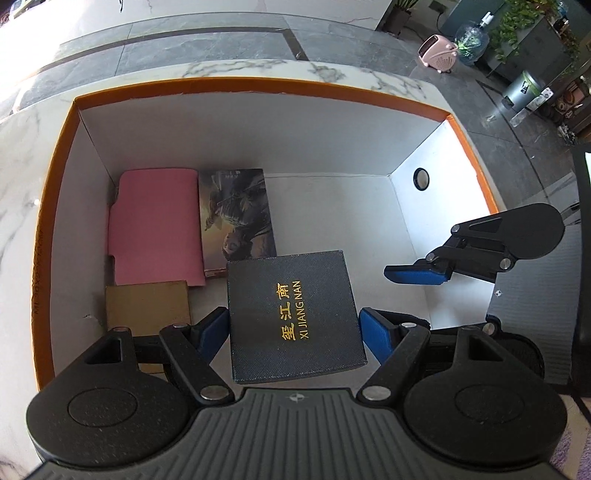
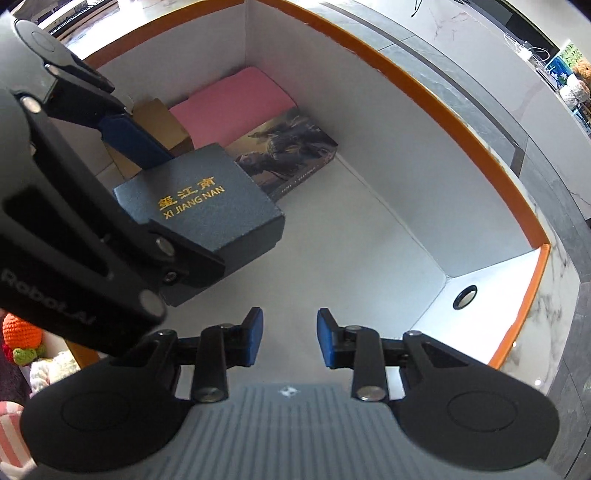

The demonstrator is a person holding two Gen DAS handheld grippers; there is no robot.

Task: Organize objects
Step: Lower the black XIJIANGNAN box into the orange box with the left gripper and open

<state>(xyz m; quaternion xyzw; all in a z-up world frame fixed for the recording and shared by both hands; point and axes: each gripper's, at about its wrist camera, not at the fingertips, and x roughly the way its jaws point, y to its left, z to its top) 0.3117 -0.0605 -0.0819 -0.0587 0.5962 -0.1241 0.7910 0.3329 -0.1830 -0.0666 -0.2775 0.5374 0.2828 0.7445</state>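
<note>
Nearest the left wrist camera, the left gripper [image 1: 293,328] points steeply down into an orange-rimmed box [image 1: 258,90], its two blue pads clamped on the opposite sides of one dark box [image 1: 295,314] stamped in gold with Chinese characters and the words XI JIANG NAN. The dark box hangs above the white floor of the orange box, tilted, over the near corner of a picture book [image 1: 236,214]; whether it touches anything below cannot be told. Three other things lie on the floor of the orange box, gathered in its left part as the left camera sees it: one pink folded pad [image 1: 157,225] against the left wall, the one picture book just beside the pad on its right, and one brown carton [image 1: 147,302] in front of the pad, partly hidden behind the left gripper's finger. The right gripper [image 2: 290,338] also points down into the orange box, its two blue pads standing apart with nothing between them, over bare white floor well apart from the four things. One round black-ringed hole [image 2: 464,296] pierces the end wall on the right. The orange box stands on a white marble-patterned table [image 1: 258,70]. On the grey floor beyond are one pink heater [image 1: 437,55], one clear water bottle [image 1: 472,38] and green plants [image 1: 524,26]. At the lower left edge of the right camera's view sits one orange knitted toy [image 2: 20,332].
</note>
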